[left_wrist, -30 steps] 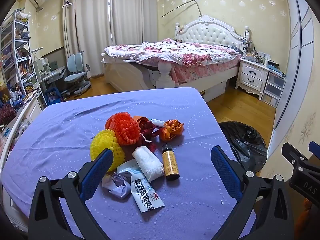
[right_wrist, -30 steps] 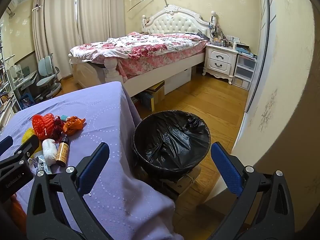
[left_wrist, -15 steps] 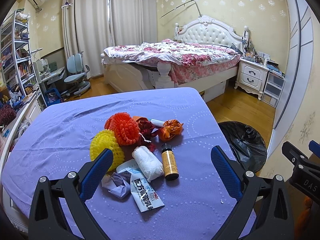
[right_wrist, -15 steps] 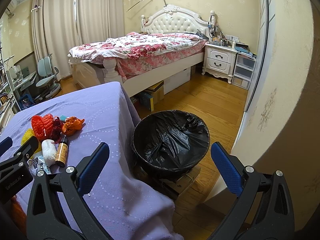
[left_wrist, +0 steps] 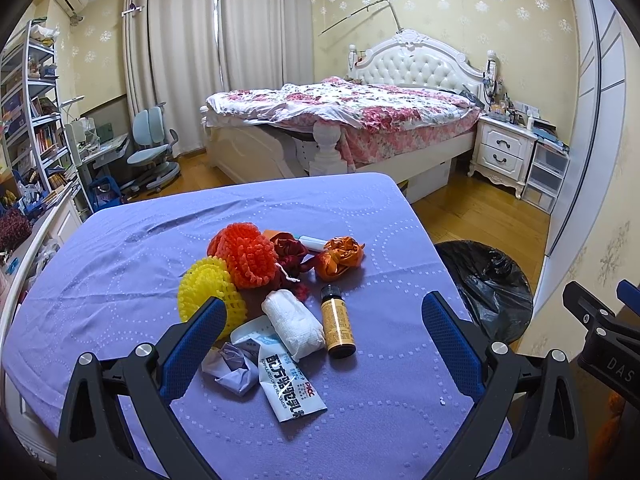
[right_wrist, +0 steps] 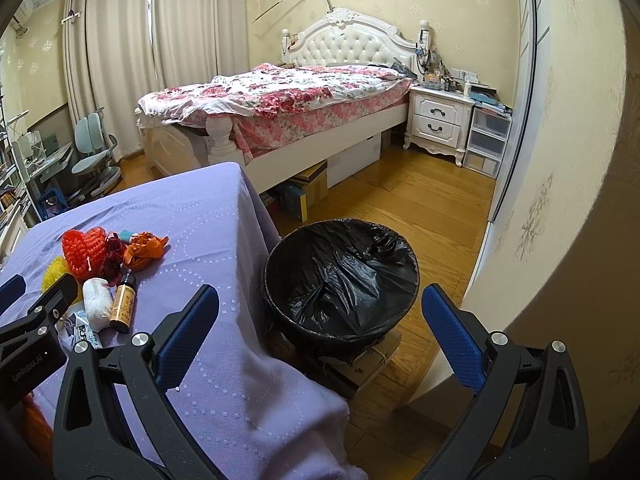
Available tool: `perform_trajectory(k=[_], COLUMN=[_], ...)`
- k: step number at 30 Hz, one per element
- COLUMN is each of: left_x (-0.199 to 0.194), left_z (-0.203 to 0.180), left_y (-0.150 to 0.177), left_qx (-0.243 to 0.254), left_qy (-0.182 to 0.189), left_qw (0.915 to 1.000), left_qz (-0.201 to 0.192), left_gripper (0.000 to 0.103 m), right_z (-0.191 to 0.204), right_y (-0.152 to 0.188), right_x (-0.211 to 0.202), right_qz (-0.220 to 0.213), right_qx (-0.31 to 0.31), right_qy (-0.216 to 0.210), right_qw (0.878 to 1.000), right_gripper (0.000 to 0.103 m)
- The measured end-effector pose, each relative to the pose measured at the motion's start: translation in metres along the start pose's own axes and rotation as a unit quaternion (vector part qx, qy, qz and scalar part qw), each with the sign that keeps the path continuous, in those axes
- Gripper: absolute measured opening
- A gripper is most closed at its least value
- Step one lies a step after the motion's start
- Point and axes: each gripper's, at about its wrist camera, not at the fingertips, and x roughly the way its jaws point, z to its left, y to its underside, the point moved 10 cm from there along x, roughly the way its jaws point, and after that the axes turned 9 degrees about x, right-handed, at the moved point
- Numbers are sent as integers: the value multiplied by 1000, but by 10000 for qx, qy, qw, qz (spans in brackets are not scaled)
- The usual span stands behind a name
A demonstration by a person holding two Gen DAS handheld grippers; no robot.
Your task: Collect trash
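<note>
Left wrist view: the left hand-held gripper point(left_wrist: 322, 332), jaws spread wide and holding nothing, is hovering over a small amber glass bottle point(left_wrist: 337, 326) lying lengthwise toward twelve o'clock on the purple-clothed desk point(left_wrist: 120, 264).

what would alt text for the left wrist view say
The open left gripper hovers over a small trash pile on a purple tablecloth. A black-lined bin stands right of the table.

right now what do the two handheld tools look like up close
Both tools match: the left tool and right tool have black angular plastic arms with cut-out slots, silver pivot screws, and blue dimpled rubber finger pads. The left one's body reads "GenRobot.AI".
</note>
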Motion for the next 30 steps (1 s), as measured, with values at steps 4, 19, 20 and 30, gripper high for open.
perform_trajectory(k=[4, 19, 20, 30], left_x=[0, 0, 0, 12], left_z=[0, 1, 1, 29], left_y=[0, 0, 0, 15], left_qx=[-8, -2, 0, -137], left_qy=[9, -8, -13, -180], left_qw=[10000, 10000, 10000, 9997], left_qz=[7, -18, -15, -21], left_gripper=[97, 97, 97, 97], right_z=[-1, -10, -9, 12], right_y=[0, 5, 4, 13], right_x=[1, 3, 3, 13], right_qz=[11, 52, 62, 278], right_qx=[11, 37, 37, -82], right_qy=[-3, 23, 18, -138], right_qw=[10000, 10000, 10000, 9995], right_gripper=[99, 99, 99, 99])
